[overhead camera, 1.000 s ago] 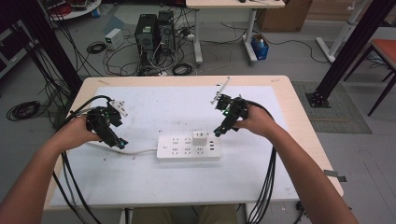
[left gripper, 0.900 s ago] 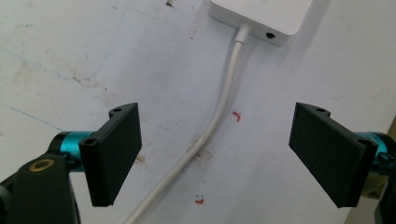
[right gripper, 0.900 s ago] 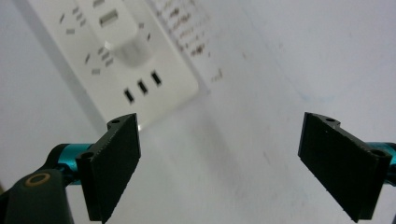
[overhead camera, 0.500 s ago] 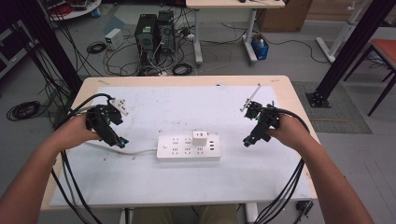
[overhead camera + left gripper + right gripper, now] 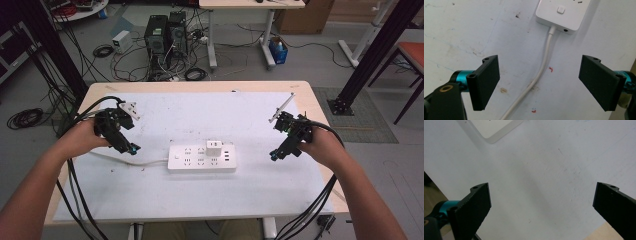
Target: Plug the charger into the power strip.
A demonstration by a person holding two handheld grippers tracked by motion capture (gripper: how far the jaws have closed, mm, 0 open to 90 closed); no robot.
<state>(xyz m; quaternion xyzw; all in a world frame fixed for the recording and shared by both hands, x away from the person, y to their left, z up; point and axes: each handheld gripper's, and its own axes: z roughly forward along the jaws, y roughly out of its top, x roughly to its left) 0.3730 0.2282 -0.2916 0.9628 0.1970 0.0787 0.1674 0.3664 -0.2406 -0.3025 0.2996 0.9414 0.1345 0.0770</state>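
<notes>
Your left hand-held gripper (image 5: 131, 148) hangs with jaws apart over the white cord (image 5: 541, 72), empty. The power strip (image 5: 201, 158) lies mid-tabletop (image 5: 250, 200), a white adapter (image 5: 214, 148) plugged in. Your right hand-held gripper (image 5: 278, 153) stands well apart, jaws spread, empty. No grasp appears begun; next calls for an approach. The left gripper view alone reveals the strip's switch (image 5: 560, 9).

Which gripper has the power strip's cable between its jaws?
The left gripper: the white cable runs between its open jaws. The right gripper frames bare table.
</notes>
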